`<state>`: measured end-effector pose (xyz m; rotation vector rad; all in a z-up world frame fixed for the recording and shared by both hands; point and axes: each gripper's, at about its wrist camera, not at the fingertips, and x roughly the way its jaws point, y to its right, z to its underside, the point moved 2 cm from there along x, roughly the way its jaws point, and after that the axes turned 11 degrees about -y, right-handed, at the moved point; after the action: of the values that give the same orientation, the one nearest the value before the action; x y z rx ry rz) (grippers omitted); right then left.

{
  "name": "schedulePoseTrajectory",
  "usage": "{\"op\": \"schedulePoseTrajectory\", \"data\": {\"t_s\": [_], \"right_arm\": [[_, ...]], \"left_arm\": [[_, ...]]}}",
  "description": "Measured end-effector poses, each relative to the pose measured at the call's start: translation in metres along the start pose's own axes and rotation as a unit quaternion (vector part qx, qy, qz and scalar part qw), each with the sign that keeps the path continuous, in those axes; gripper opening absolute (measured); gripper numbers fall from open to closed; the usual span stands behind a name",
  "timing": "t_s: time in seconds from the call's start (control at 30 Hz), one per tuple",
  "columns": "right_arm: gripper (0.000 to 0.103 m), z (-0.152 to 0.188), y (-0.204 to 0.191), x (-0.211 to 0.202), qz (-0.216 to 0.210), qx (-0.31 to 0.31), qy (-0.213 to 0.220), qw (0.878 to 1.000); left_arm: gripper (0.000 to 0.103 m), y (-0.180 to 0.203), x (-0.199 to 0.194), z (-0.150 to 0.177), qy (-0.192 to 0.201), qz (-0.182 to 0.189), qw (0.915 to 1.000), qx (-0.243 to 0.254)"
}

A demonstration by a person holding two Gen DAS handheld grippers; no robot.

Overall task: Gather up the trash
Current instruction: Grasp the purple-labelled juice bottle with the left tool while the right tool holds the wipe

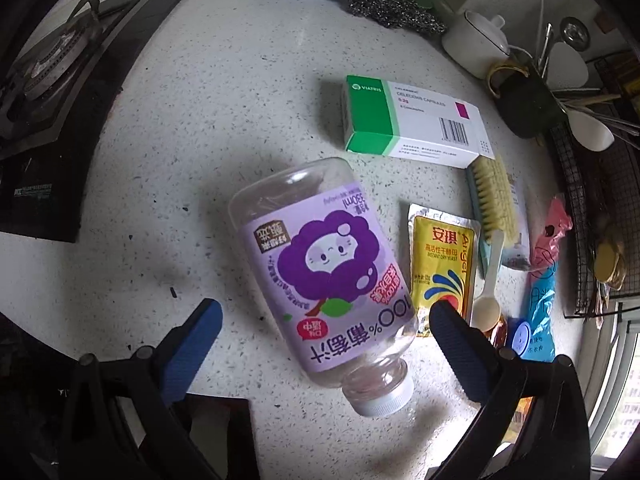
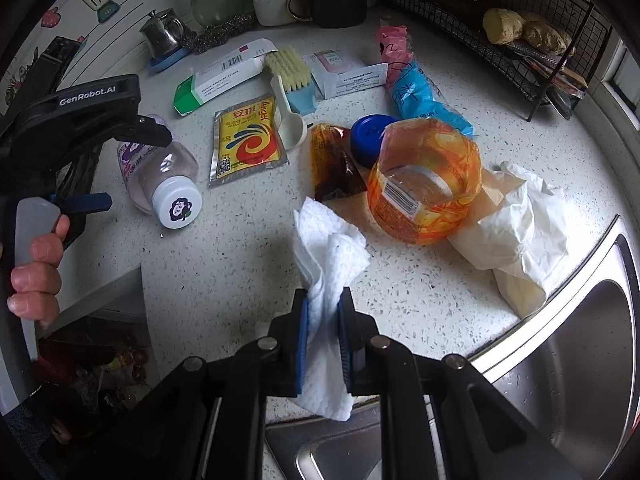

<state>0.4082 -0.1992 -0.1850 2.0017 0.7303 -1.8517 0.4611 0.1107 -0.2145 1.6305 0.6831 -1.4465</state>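
My right gripper [image 2: 323, 314] is shut on a crumpled white paper towel [image 2: 326, 256], held above the speckled counter [image 2: 224, 264]. My left gripper [image 1: 326, 326] is open and hangs over an empty grape juice bottle [image 1: 324, 268] that lies on its side, its blue pads wide on either side of it without touching. The same bottle [image 2: 168, 178] shows in the right wrist view beneath the left gripper [image 2: 86, 202]. Other trash lies around: a yellow yeast sachet [image 2: 248, 140], an orange plastic wrapper [image 2: 424, 184], a dark sauce packet [image 2: 334, 164] and a large crumpled tissue [image 2: 516, 224].
A green-and-white medicine box [image 1: 412, 120], a scrub brush [image 1: 490, 196], a white scoop [image 2: 290, 118] and a blue lid [image 2: 370, 136] lie mid-counter. The gas hob [image 1: 44, 92] is at the left, a steel sink [image 2: 568, 360] at the right, a wire rack [image 2: 520, 32] behind.
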Motion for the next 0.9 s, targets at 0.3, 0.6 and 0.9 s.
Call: {"op": "schedulePoseTrajectory", "data": {"t_s": [0.3, 0.6, 0.9], "right_arm": [[0.012, 0.004, -0.001, 0.003, -0.018, -0.008, -0.013, 1.000], [0.012, 0.003, -0.002, -0.003, -0.009, -0.018, -0.002, 1.000], [0.012, 0.009, -0.006, -0.012, -0.005, -0.024, 0.004, 1.000]], "left_arm": [[0.102, 0.009, 0.022, -0.014, 0.006, -0.055, 0.9984, -0.014], [0.079, 0.029, 0.034, 0.008, 0.002, -0.051, 0.9967, 0.063], [0.078, 0.014, 0.028, 0.026, -0.001, -0.046, 0.9947, 0.092]]}}
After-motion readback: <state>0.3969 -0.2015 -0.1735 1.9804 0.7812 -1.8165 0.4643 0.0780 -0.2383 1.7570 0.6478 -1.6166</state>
